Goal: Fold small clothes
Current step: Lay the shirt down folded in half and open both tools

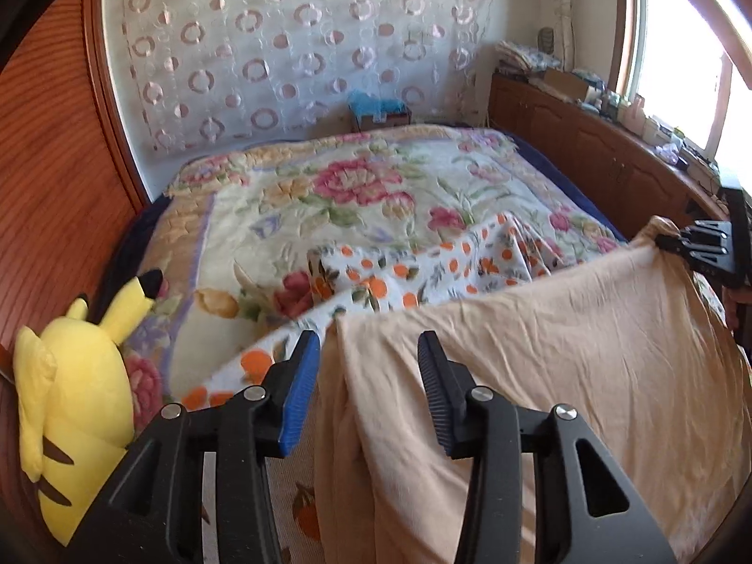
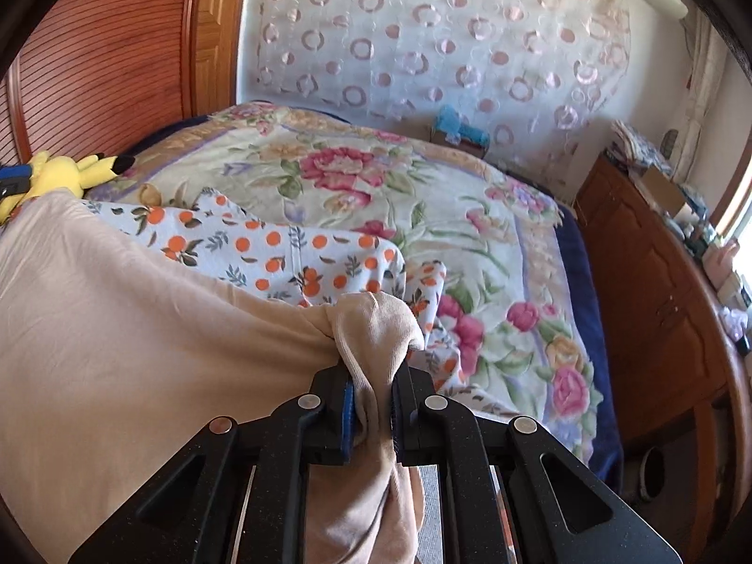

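A peach cloth (image 1: 540,357) is stretched across the near edge of the bed. My left gripper (image 1: 369,343) stands open. The cloth's left edge hangs between its blue-padded fingers (image 1: 301,376), and neither pad presses on it. My right gripper (image 2: 373,371) is shut on a bunched corner of the peach cloth (image 2: 141,329). In the left wrist view that right gripper (image 1: 681,242) holds the cloth's far right corner up. Behind the peach cloth, a white garment with orange dots (image 1: 423,268) (image 2: 263,244) lies crumpled on the bed.
The bed carries a floral blanket (image 1: 338,188) (image 2: 376,174). A yellow plush toy (image 1: 80,399) (image 2: 70,171) sits at its left edge by a wooden wall panel (image 1: 51,164). A cluttered wooden cabinet (image 1: 587,150) (image 2: 658,291) runs along the right under a window. A box with blue cloth (image 1: 378,110) stands behind the bed.
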{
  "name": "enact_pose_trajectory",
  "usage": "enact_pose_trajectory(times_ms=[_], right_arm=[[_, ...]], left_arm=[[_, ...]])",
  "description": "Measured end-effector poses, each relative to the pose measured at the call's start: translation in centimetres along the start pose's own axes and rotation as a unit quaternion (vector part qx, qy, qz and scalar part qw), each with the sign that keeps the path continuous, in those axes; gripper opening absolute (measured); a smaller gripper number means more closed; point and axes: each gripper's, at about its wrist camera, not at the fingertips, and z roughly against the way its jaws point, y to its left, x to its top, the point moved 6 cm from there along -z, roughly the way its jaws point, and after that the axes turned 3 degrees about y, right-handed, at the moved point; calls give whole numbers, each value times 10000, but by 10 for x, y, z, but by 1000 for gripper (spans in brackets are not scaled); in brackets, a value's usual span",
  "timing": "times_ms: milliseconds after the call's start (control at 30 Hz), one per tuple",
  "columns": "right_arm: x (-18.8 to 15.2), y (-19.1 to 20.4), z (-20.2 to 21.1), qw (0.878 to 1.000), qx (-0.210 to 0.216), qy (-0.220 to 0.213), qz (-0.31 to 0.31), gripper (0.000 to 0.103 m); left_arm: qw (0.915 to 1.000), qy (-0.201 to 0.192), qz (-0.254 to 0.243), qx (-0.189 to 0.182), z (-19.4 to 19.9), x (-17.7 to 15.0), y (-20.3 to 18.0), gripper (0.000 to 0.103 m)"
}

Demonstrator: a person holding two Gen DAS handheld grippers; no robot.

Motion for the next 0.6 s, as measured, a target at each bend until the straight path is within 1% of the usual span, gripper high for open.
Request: enact_pose_trajectory(times_ms=[33, 100, 167, 200, 233, 267, 400, 500, 600], right_arm=[[-1, -1, -2, 10000, 24, 64, -63, 20], [-3, -2, 1, 9997, 6, 157, -167, 24], [-3, -3, 9, 9996, -21, 112, -267, 36], [-3, -5, 18, 9995, -11, 63, -314, 39], [-5, -5, 26, 9994, 14, -2, -354, 47], [-6, -6, 36, 9993, 31, -53, -374, 50], [-19, -4, 72, 9988, 58, -169, -453, 54], [-35, 3, 103, 9984, 158, -257, -480, 55], [-60, 14, 129, 9981, 261, -326, -452, 56]], left_arm=[[10000, 48, -52, -22, 1, -6, -1, 45], [9999, 112, -100, -76, 6, -18, -3, 45], [9995, 218, -27, -248, 12, -31, -7, 45], [9991, 278, 7, -315, 16, -37, -10, 59], [9989, 308, 5, -357, 17, -41, -12, 66], [9987, 311, -31, -415, 22, -48, -17, 72], [9980, 379, -200, -473, 38, -66, -33, 74], [9978, 376, -184, -515, 53, -78, -43, 74], [9979, 407, -155, -479, 62, -91, -48, 74]])
